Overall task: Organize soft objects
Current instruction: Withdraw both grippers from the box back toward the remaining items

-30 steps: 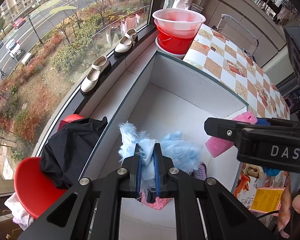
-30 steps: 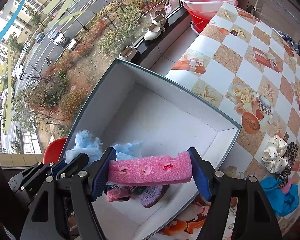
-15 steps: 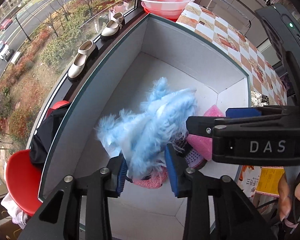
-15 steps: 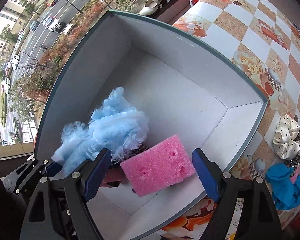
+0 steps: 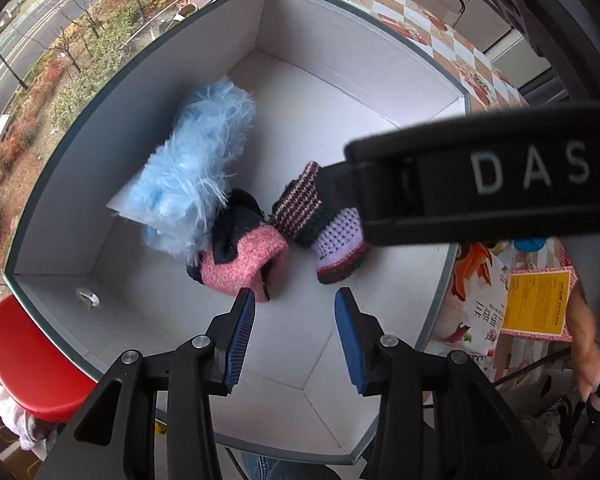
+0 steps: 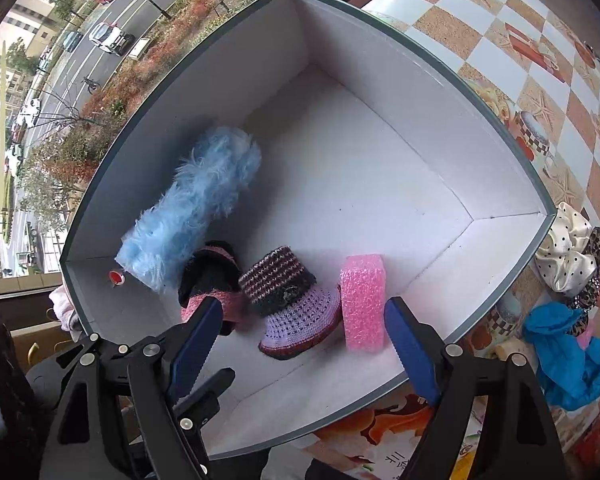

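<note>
— Where's the soft stuff?
— Fluffy light-blue fur piece (image 6: 192,204) and pink foam sponge block (image 6: 363,302) sit inside my white cardboard box (image 6: 412,92).
— Fingers?
— My left gripper (image 5: 295,338) and right gripper (image 6: 304,344): both spread apart, holding nothing.

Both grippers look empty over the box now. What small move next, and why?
Probably swing the right gripper toward the blue cloth and scrunchies outside the box. Both grippers are open and empty; the pink sponge and blue fluffy piece already sit inside.
</note>
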The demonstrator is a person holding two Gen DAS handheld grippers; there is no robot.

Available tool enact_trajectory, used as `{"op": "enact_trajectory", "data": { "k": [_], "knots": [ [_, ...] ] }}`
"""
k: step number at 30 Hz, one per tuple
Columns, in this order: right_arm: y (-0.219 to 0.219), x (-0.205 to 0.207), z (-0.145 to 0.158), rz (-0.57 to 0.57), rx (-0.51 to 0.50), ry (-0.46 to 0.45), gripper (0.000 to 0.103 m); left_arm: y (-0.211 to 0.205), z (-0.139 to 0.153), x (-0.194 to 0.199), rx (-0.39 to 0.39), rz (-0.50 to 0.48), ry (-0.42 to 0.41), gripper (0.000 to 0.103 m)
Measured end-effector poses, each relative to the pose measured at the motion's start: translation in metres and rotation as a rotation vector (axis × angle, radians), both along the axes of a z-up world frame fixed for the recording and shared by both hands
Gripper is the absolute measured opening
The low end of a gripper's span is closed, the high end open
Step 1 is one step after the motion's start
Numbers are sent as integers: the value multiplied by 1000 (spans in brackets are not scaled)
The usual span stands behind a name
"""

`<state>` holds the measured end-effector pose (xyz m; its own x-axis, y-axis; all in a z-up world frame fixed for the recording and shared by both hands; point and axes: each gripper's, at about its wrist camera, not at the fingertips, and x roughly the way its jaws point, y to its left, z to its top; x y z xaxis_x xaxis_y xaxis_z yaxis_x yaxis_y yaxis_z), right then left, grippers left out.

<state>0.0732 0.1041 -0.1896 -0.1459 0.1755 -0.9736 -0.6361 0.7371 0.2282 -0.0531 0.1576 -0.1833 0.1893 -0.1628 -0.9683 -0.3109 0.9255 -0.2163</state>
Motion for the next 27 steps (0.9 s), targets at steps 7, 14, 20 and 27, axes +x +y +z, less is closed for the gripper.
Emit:
{"op": "enact_trajectory", "data": {
  "k": [7,14,20,27],
  "knots": [
    [-13,-5,3,36,-7,-17,84,-19,-3,-7,-60,-33,9,45],
    [-27,0,11,17,3,-30,84,-37,-2,-18,-85,-52,14,45],
    [-63,28,53,-144,175,-13,103,-12,39,-17,-18,16,-60,65],
    [-107,30,111,-352,363,64,103,2,100,20,2,-26,-183,103]
  ]
}}
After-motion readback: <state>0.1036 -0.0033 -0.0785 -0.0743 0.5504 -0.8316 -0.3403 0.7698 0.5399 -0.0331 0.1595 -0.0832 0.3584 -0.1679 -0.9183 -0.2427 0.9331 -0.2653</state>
